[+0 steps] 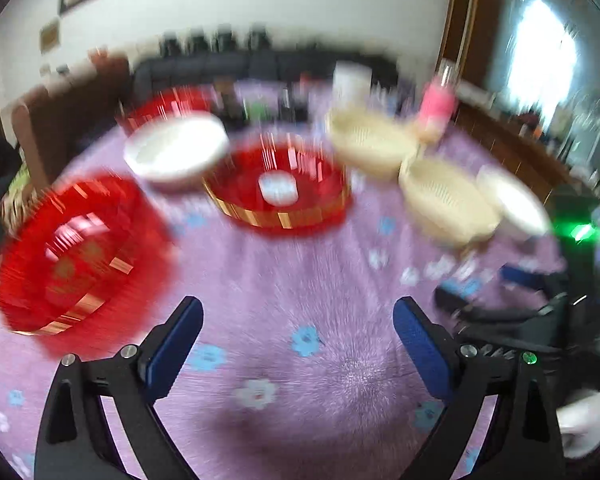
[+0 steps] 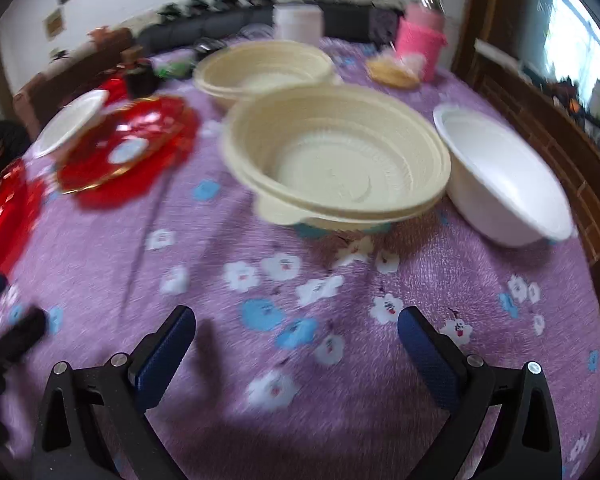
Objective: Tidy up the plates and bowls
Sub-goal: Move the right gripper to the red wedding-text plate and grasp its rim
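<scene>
Left gripper (image 1: 298, 316): black frame with blue-padded fingers, spread wide, nothing between them, held above the purple flower-printed tablecloth (image 1: 300, 280); the view is heavily blurred, so it is judged to be on the move and not lined up on any dish. Right gripper (image 2: 296, 326): same build, likewise spread wide and empty, hovering over bare cloth, facing the cream pieces. Nearest the left gripper, to its left: a red translucent ribbed bowl with gold band (image 1: 80, 252). Beyond, at centre: a second red ribbed bowl with gold band (image 1: 278, 188), with a white round bowl (image 1: 176, 152) just behind and left, touching or overlapping it; which cannot be told. Nearest the right gripper: a cream ribbed plastic basin (image 2: 336, 156), apparently two nested, with a further cream ribbed basin (image 2: 262, 66) behind it. Just right of the near basin: a white plain bowl (image 2: 504, 172), near the table edge. At the far edge: a pink cylindrical container (image 2: 420, 44) and a white tub (image 2: 298, 20), not tableware to be sorted. Dishes lie scattered by colour in loose groups, unstacked; sorting is judged barely begun.
</scene>
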Demonstrator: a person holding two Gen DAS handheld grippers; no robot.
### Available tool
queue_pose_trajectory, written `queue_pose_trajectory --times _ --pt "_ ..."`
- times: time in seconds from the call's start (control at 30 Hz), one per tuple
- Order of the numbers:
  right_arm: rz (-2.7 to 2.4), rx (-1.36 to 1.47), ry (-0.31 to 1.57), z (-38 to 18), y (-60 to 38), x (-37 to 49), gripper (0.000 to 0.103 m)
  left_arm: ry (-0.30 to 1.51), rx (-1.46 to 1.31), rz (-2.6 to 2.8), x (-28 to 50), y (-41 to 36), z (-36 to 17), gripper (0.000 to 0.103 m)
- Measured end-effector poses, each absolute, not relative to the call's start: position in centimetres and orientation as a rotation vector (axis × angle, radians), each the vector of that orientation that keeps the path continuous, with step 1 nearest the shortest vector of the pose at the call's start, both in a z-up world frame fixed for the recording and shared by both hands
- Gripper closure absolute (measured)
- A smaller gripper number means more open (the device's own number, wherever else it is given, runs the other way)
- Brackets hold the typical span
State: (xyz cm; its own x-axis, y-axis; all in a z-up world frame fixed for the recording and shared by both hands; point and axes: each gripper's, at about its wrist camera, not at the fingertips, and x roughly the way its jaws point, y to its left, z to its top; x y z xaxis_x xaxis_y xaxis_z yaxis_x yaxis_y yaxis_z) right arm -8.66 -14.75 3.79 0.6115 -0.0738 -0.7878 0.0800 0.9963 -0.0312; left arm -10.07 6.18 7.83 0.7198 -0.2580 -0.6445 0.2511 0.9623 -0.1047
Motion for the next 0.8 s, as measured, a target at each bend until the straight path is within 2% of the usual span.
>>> queue_pose_trajectory --times 0.07,0.13,0.2,0.27,0.5,0.7,0.8 --pt "-0.046 -0.033 0.806 5.9 -13.0 -10.2 0.001 0.586 -0.025 -0.247 -12.2 8.9 10.7 0.007" --pt "0.001 -0.081 0.680 8.3 -10.8 -11.8 0.001 0.484 -0.037 -0.190 -13.7 11.9 13.2 0.001" --pt "0.078 -0.095 0.596 10.0 -8.7 -12.8 0.001 0.424 -0.052 -0.132 -14.6 14.5 14.9 0.000" --pt "0.154 -0.087 0.596 11.2 -6.4 -12.4 0.001 0.418 -0.063 -0.076 -14.5 17.3 16.1 0.000" --pt "0.383 -0.052 0.734 11.6 1.4 -8.0 0.001 0.567 -0.117 0.037 -10.7 25.4 15.3 0.000" --pt "0.466 0.066 0.878 9.5 5.0 -3.4 0.012 0.731 -0.244 0.063 -6.0 31.5 11.8 0.000" --pt "0.479 0.146 0.952 8.0 5.2 -1.0 0.022 0.815 -0.353 0.045 -3.6 33.7 9.4 0.002"
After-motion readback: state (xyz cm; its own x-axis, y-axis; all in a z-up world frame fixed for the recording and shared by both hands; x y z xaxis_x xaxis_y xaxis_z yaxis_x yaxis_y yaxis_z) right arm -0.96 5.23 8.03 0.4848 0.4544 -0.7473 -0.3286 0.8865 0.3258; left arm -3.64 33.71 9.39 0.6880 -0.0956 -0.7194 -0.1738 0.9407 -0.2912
